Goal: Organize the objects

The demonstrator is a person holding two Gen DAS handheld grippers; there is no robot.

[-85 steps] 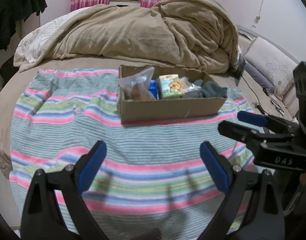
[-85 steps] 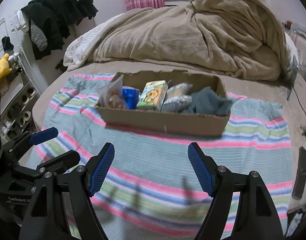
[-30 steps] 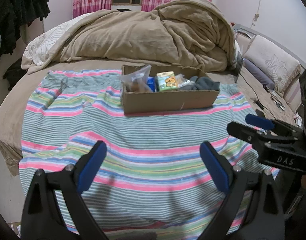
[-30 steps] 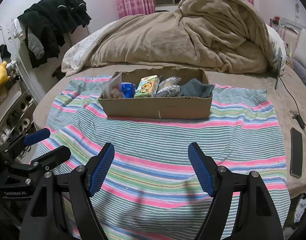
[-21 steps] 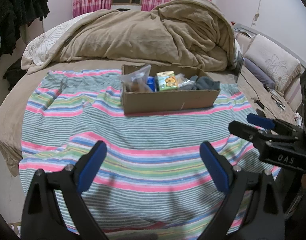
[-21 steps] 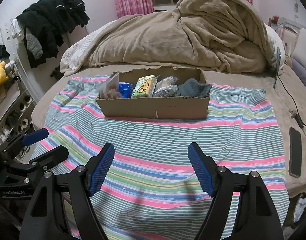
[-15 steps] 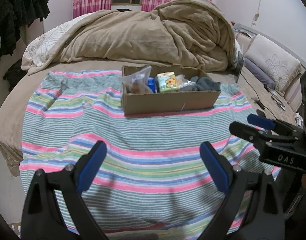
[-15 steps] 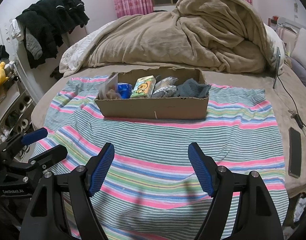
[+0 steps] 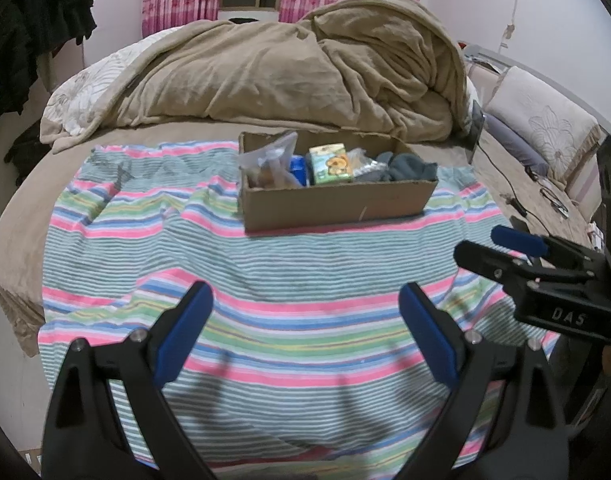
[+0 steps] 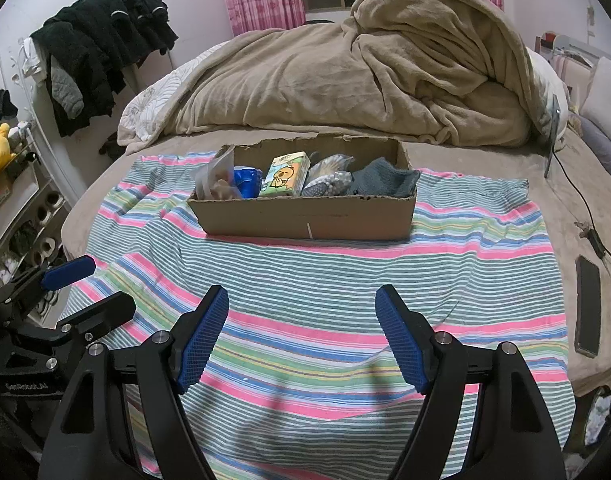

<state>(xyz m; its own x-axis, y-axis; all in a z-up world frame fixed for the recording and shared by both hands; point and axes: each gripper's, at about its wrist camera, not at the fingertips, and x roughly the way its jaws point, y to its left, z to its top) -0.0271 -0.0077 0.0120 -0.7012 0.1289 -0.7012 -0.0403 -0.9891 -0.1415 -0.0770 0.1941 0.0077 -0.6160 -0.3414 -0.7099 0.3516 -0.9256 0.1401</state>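
Note:
A shallow cardboard box (image 9: 337, 206) (image 10: 305, 216) sits on a striped towel (image 9: 265, 272) (image 10: 345, 280) spread over the bed. Inside it lie a clear plastic bag (image 9: 269, 160) (image 10: 213, 182), a blue item (image 10: 245, 182), a green tissue pack (image 9: 330, 165) (image 10: 287, 174), a crinkly packet (image 10: 329, 178) and a grey knitted cloth (image 9: 409, 166) (image 10: 385, 180). My left gripper (image 9: 305, 300) hangs open over the near part of the towel, well short of the box. My right gripper (image 10: 301, 300) is open beside it, also empty and short of the box.
A heaped beige blanket (image 9: 285, 72) (image 10: 365, 72) fills the bed behind the box. A dark phone (image 10: 587, 304) and a cable (image 10: 589, 224) lie on the sheet to the right. Dark clothes (image 10: 97, 56) hang at the left, above a shelf rack (image 10: 29, 220).
Both grippers have pulled back from the box since the oldest frames, so it looks smaller and farther. Over the last second nothing has visibly moved.

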